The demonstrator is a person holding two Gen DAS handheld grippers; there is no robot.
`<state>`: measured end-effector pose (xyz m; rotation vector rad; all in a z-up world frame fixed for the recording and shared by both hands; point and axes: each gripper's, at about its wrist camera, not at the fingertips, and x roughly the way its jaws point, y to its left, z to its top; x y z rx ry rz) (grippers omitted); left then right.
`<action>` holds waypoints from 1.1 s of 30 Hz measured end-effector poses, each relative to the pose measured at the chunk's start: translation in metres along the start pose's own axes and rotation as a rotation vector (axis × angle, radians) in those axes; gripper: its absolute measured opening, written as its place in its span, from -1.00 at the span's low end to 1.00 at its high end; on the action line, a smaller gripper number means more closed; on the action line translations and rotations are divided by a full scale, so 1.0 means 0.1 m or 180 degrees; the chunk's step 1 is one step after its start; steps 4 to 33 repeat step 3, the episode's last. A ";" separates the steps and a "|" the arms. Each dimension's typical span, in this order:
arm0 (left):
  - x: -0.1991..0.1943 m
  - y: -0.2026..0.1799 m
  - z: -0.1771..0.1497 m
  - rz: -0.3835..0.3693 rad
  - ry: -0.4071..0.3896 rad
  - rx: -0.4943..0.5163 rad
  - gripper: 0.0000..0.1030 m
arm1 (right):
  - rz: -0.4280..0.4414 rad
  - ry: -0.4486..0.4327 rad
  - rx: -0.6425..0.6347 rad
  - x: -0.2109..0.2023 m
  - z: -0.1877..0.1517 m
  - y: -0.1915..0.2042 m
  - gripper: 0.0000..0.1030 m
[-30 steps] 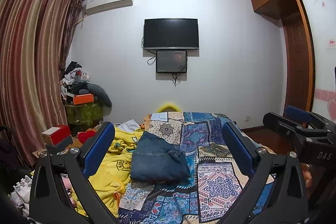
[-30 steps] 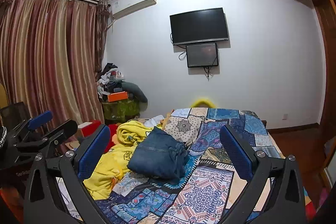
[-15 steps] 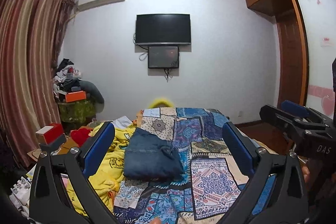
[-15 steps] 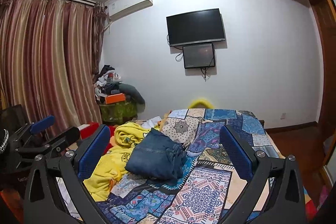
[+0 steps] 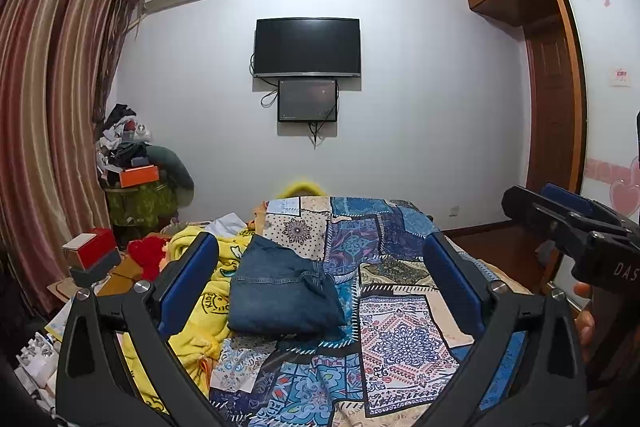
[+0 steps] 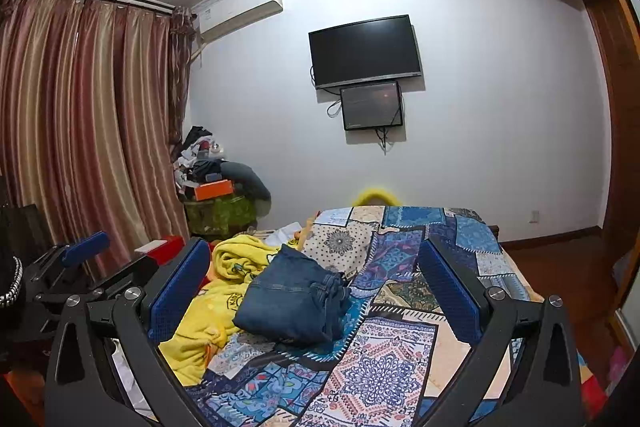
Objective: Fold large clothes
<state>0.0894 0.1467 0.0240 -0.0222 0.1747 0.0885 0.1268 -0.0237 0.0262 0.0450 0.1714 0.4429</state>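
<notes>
1. Both views have shifted slightly since a second ago; the folded jeans [image 5: 280, 295] lie where they were on the patchwork bed [image 5: 400, 339], touching a yellow blanket [image 5: 200, 307].
2. Left gripper [image 5: 320, 283] hovers above the bed, fingers spread wide, grasping nothing.
3. Right gripper [image 6: 314, 291] hovers alongside, fingers likewise released and empty.
4. Each gripper's base is cut off by the frame's lower edge.

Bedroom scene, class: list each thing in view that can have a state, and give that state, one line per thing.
Left hand-held gripper: open, empty, above the bed.
Right hand-held gripper: open, empty, above the bed.
Jeans: folded, lying on the patchwork quilt.
Yellow blanket: crumpled, unfolded, beside the jeans.
Television: screen dark.
Curtains: drawn closed.
</notes>
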 end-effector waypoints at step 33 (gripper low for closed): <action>0.04 0.00 -0.01 -0.0023 0.0031 0.0014 0.99 | -0.0009 0.0016 0.0009 0.01 -0.01 -0.02 1.00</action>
